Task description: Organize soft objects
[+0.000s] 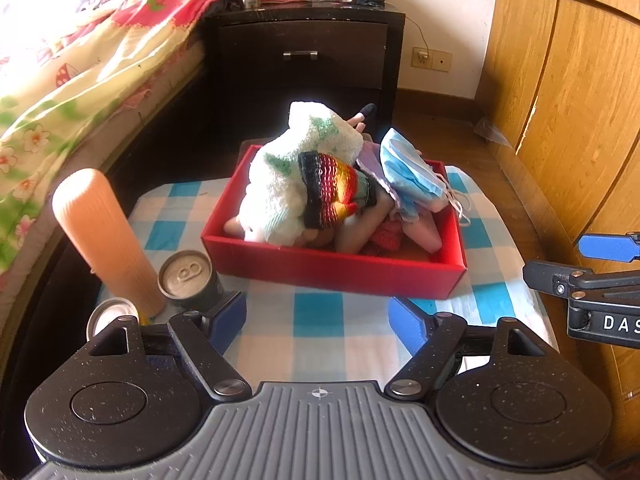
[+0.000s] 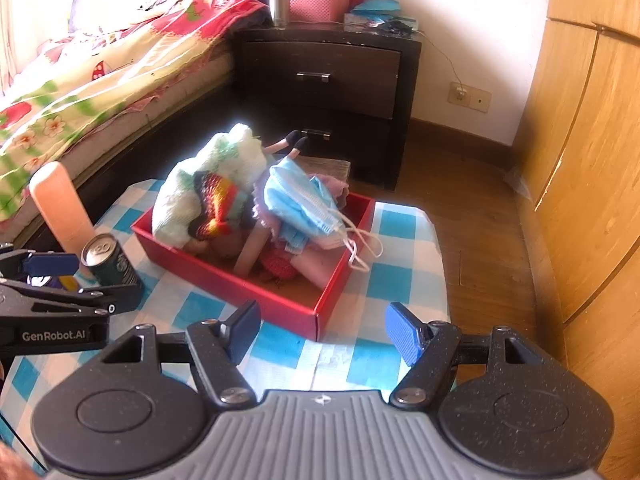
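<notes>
A red box [image 1: 332,270] [image 2: 240,284] stands on a blue-and-white checked cloth [image 1: 320,316] [image 2: 404,276]. It is heaped with soft things: a white and green towel [image 1: 280,184] [image 2: 180,200], a rainbow striped knit piece [image 1: 332,190] [image 2: 218,204], blue face masks [image 1: 408,176] [image 2: 300,200] and a doll whose legs stick up [image 1: 366,114] [image 2: 296,140]. My left gripper [image 1: 318,316] is open and empty, just in front of the box. My right gripper [image 2: 320,334] is open and empty near the box's front right corner.
A tall peach bottle [image 1: 104,240] [image 2: 62,208] and a drink can [image 1: 188,278] [image 2: 110,262] stand left of the box; a second can [image 1: 112,314] sits nearer. A bed [image 1: 80,80] lies to the left, a dark nightstand [image 1: 304,60] behind, a wooden wardrobe [image 1: 568,100] to the right.
</notes>
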`<control>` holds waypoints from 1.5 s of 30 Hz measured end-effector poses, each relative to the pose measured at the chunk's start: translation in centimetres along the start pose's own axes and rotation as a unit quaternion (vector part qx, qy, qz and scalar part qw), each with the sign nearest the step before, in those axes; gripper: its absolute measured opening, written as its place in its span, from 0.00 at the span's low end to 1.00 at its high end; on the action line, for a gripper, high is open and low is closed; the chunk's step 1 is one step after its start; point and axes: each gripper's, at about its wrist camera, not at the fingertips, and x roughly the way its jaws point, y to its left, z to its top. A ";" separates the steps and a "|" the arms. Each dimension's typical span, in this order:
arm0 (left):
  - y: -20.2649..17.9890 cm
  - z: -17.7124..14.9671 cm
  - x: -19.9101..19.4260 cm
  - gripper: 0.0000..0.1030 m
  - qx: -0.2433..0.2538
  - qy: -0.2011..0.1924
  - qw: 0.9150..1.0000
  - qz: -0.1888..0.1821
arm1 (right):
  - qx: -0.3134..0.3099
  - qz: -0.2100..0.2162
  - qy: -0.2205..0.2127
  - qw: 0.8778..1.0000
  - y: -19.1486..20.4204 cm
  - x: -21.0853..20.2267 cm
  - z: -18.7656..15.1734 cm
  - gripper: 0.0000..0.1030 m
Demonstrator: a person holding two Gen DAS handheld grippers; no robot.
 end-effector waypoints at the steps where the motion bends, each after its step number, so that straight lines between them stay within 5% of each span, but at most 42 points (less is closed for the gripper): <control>1: -0.1 -0.2 -0.2 0.75 0.002 0.000 1.000 -0.001 | -0.003 0.000 0.000 1.000 0.1 -0.2 -0.3 0.46; 19: -0.6 -3.6 -2.6 0.77 0.012 0.000 1.000 -0.018 | -0.017 0.017 -0.012 1.000 1.6 -3.3 -3.8 0.47; 27: -0.7 -3.5 -2.1 0.77 -0.003 0.004 1.000 -0.019 | -0.020 -0.002 -0.036 0.999 2.3 -3.4 -4.0 0.48; 45: -0.6 -3.3 -2.1 0.77 -0.034 -0.007 0.999 -0.009 | 0.012 0.026 -0.044 0.999 2.5 -3.2 -3.9 0.52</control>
